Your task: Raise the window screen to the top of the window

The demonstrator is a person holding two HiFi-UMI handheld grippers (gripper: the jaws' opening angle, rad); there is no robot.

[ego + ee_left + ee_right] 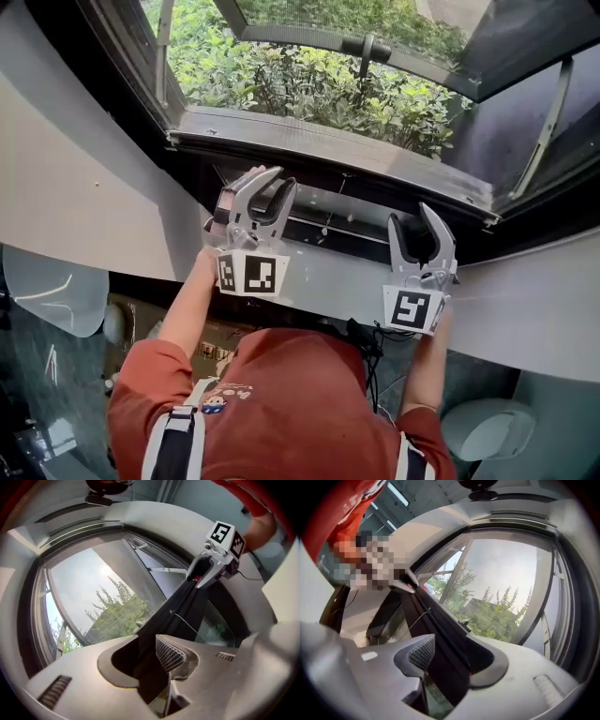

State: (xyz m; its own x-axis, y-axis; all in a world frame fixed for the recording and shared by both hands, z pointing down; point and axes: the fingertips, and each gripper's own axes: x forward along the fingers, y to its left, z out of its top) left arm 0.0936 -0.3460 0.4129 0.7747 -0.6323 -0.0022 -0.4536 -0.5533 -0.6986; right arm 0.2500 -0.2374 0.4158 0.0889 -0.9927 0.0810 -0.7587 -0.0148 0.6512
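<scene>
A: At the near edge of the window frame (328,141), what is being noted, left first?

B: The left gripper (270,190) is being held partly open. The screen bar (185,604) is being straddled, not pinched. Bar is being kept along the frame, spanning both tools. The right gripper (412,219) is being held wide around it, pads clear.

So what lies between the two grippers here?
The screen's dark bar, running from the left gripper to the right gripper; the left gripper view shows it.
</scene>
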